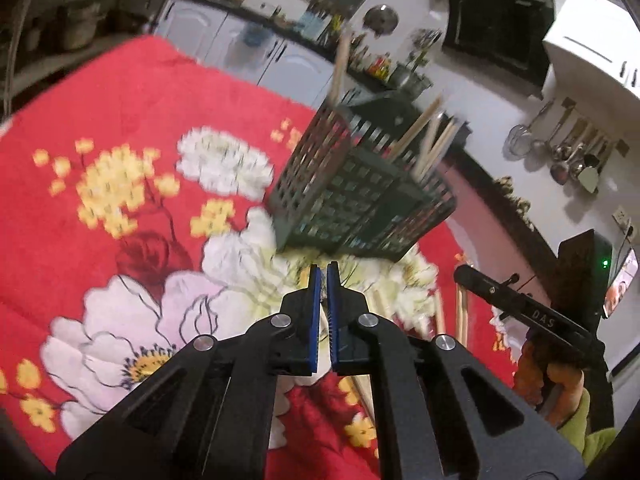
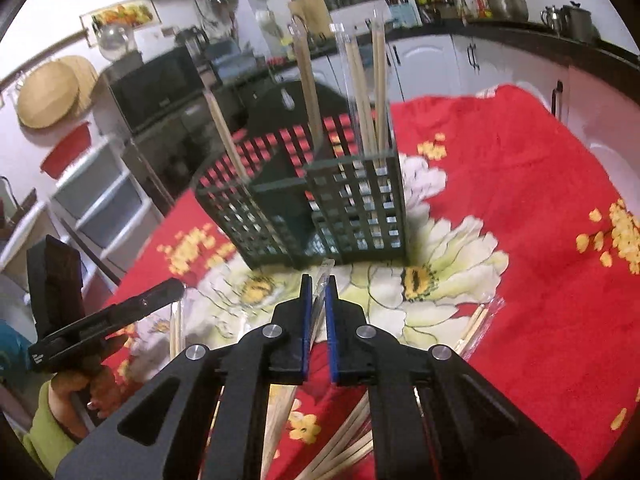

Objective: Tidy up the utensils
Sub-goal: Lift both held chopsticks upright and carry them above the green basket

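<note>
Chopsticks (image 2: 362,92) stand upright in the green caddy (image 2: 312,200) mid-table on the red cloth (image 2: 500,208), sorted by compartment. More lie loose near the front edge. The right gripper (image 2: 319,284) clamps a wrapped pair (image 2: 320,300) for carrying; the left gripper (image 1: 323,276) is clenched, seemingly empty.

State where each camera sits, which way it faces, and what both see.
Left wrist: rides on the left tongs, looking along them down at the green basket on the red floral cloth; the right tongs and right hand show at right.
Right wrist: rides on the right tongs, shut on a wrapped chopstick, facing the same basket; left tongs and left hand show lower left.
Shared: basket, cloth, chopsticks standing in it.
</note>
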A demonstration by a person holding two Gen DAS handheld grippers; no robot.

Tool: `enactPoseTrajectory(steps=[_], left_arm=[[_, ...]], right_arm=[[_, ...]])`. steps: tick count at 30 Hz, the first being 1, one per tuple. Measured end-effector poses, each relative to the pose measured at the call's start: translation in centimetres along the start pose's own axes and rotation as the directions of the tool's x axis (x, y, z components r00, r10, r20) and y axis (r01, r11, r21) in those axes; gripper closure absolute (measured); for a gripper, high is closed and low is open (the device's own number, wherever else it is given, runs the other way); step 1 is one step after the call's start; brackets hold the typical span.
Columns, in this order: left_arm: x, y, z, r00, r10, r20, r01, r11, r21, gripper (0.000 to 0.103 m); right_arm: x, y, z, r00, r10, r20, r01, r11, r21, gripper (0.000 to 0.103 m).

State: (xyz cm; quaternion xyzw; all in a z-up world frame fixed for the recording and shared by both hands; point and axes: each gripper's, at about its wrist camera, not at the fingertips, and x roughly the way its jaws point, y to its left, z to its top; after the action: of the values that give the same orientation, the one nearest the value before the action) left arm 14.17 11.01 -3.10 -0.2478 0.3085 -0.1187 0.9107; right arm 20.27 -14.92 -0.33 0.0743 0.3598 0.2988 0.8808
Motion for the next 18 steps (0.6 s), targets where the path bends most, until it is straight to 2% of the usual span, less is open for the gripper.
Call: enactPoseTrajectory(steps=[5,18], left_arm=[[-2.7,-1.9,1.0,0.997,-0.016,0.077,0.012,0.999,0.047,0.102],[-4.9,-6.7,3.2,0.980,-0.106,0.171,0.083,0.987,0.138,0.102]], right_arm=[[-3.2,1.4,0.5,0.996,0.012,0.083,-0.010,1.000,-0.025,0.097],[-8.4,3.5,1.7,0.968,0.017,0.250,0.001,0.997,-0.074,0.098]])
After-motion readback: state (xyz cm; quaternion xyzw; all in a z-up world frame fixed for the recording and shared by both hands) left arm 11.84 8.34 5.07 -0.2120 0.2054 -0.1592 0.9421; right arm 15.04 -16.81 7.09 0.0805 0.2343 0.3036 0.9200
